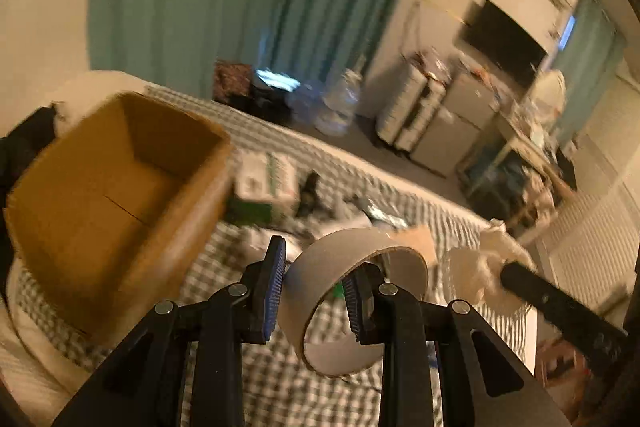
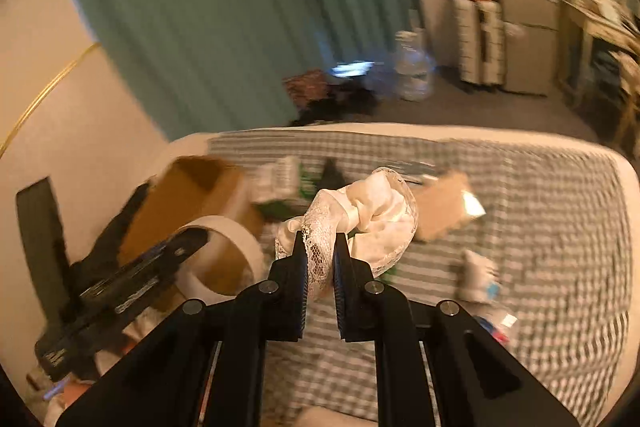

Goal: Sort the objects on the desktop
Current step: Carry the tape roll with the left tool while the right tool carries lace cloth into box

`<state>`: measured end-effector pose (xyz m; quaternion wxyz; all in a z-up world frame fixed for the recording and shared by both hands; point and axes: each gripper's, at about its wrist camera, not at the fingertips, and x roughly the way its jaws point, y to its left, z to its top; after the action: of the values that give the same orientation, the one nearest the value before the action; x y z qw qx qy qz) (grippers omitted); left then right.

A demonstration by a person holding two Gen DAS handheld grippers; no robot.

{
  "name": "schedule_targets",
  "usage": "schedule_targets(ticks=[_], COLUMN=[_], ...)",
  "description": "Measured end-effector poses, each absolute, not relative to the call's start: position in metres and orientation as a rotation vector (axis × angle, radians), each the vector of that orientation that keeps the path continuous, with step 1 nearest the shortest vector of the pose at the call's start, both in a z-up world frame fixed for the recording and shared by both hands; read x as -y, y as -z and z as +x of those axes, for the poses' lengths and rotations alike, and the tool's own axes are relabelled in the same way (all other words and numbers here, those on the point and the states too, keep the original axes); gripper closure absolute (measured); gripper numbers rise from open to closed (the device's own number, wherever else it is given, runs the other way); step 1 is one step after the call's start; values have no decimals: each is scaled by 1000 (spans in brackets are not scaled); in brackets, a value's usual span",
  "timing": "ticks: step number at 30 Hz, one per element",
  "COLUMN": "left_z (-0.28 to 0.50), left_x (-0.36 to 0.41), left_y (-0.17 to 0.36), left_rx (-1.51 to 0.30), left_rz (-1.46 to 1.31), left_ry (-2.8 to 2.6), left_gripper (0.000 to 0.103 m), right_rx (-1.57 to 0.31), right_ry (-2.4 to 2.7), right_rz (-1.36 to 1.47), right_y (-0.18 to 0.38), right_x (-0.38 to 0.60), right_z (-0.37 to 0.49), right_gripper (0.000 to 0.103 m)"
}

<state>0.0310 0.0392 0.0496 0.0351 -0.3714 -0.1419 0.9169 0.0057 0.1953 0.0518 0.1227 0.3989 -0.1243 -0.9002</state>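
My left gripper (image 1: 316, 281) is shut on the wall of a wide cardboard tape roll (image 1: 332, 259) and holds it in the air above the checked cloth, right of an open brown cardboard box (image 1: 116, 179). My right gripper (image 2: 320, 259) is shut on a white lace scrunchie (image 2: 368, 215) and holds it up over the table. The tape roll (image 2: 228, 247) and the left gripper's side show at the left of the right wrist view, in front of the box (image 2: 200, 187). The scrunchie and right gripper show at the right of the left wrist view (image 1: 480, 267).
On the grey checked tablecloth (image 2: 540, 211) lie a white and green carton (image 1: 268, 183), a brown cardboard scrap (image 2: 440, 207), a small white packet (image 2: 478, 275) and dark small items. Behind the table are a green curtain, water bottles and drawer units.
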Motion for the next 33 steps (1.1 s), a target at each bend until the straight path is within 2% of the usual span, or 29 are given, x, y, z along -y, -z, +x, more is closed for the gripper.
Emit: schedule_targets(ticks=[8,16,22,23,24,25,26,27,33], left_z=[27,15,1,-2,-5,-10,-10,-11,-7], left_x=[80,170,173,172,171,170,169,168,163], left_y=[-67,-6,21,23,25,26,28,29,25], left_rx=[644,989,980,984,991,996,994,988,1013], left_rz=[-1034,-1242,-1352,-1368,-1380,-1401,-1432,-1487,-1546], left_ry=[-2995,-3073,-3101,-3089,-3077,-3078,-3096,-3124,-3136], left_gripper=[75,75,72,69,56,35,24,11,10], right_rx=[216,154,183,200,222,235,250,270,290], right_ry=[2457,2333,2322,2325,2330,2336,2345,2361,2408], right_rz=[1083,1134,1157,1145,1125,1111,1098,1069,988], right_y=[-69,-34,-14,-15,-16,-19,-21,-24,-43], right_x=[-70,23,42,41,37,36,32,28,4], right_z=[-25,-73,-95,-97,-98,-98,-99,-98,-89], right_gripper=[92,92,90,85,72,61,40,35,35])
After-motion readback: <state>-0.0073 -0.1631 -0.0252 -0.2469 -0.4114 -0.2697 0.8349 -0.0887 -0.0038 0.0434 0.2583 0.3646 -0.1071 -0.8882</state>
